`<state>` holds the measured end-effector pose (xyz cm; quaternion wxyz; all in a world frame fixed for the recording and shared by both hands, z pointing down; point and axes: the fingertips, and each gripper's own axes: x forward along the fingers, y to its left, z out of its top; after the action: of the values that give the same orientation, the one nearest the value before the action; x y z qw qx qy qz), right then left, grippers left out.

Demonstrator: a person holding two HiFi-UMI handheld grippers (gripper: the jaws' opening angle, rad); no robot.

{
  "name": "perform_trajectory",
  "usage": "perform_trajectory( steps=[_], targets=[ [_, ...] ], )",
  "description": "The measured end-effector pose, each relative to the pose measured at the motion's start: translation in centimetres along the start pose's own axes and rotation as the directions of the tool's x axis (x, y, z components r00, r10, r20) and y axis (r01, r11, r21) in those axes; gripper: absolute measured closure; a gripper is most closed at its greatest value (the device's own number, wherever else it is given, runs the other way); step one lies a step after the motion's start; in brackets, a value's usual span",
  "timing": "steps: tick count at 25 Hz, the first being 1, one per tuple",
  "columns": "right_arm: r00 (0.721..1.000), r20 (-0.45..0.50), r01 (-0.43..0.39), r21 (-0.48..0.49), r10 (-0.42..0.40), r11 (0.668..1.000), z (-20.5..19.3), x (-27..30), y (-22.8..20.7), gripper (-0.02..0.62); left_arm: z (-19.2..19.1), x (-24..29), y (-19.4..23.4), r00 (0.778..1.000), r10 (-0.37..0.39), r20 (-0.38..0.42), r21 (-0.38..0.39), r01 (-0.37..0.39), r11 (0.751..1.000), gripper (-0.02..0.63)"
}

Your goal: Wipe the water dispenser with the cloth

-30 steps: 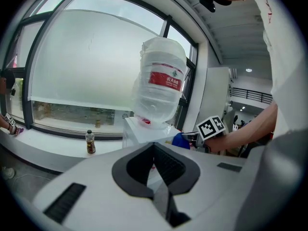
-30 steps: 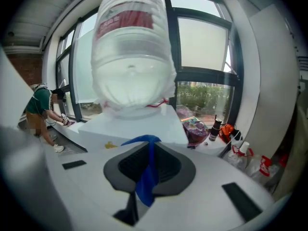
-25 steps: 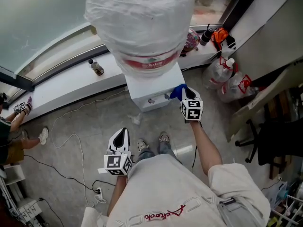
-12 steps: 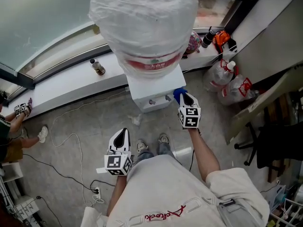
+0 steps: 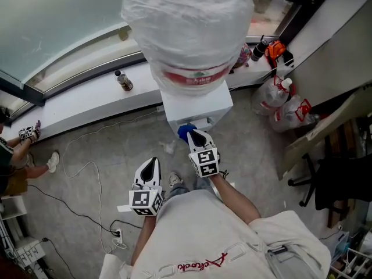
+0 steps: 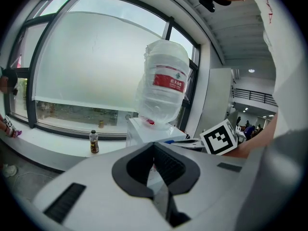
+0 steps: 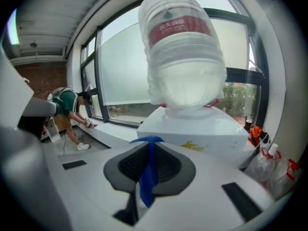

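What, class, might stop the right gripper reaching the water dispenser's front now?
Likely nothing, so yes: the right gripper, jaws shut on the blue cloth, sits at the front of the water dispenser, no obstacle between.

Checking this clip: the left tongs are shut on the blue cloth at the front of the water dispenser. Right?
No, it is the right tongs that are shut on the blue cloth at the front of the water dispenser; the right gripper view shows it.
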<state>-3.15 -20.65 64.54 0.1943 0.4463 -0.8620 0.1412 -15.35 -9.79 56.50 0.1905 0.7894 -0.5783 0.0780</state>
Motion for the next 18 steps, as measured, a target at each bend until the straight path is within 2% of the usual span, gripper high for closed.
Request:
perform_trajectory(
  steps=[4,9,14,18],
  targets=[
    [0.998,0.001,-0.068,-0.019,0.068,0.997,0.7,1.5,3.4,0.557,-0.2,-0.8,1.0,1.000,0.024,-0.001,-0.009,-0.024,1.000,0.594],
    [0.994,-0.015,-0.104,-0.028,0.104,0.994,0.7,3.6,5.4,0.557,-0.5,-1.8,2.4,0.999,0.054,-0.002,-0.022,-0.054,0.998,0.594],
    [0.993,-0.044,-0.107,-0.030,0.106,0.994,0.1,5.8,5.4,0.557,-0.5,-2.5,3.7,0.997,0.077,-0.005,-0.021,-0.077,0.997,0.594],
    [0.994,-0.077,-0.076,-0.028,0.074,0.997,-0.6,6.7,3.7,0.557,-0.5,-2.7,4.2,0.996,0.085,-0.011,-0.023,-0.085,0.996,0.594]
  ],
)
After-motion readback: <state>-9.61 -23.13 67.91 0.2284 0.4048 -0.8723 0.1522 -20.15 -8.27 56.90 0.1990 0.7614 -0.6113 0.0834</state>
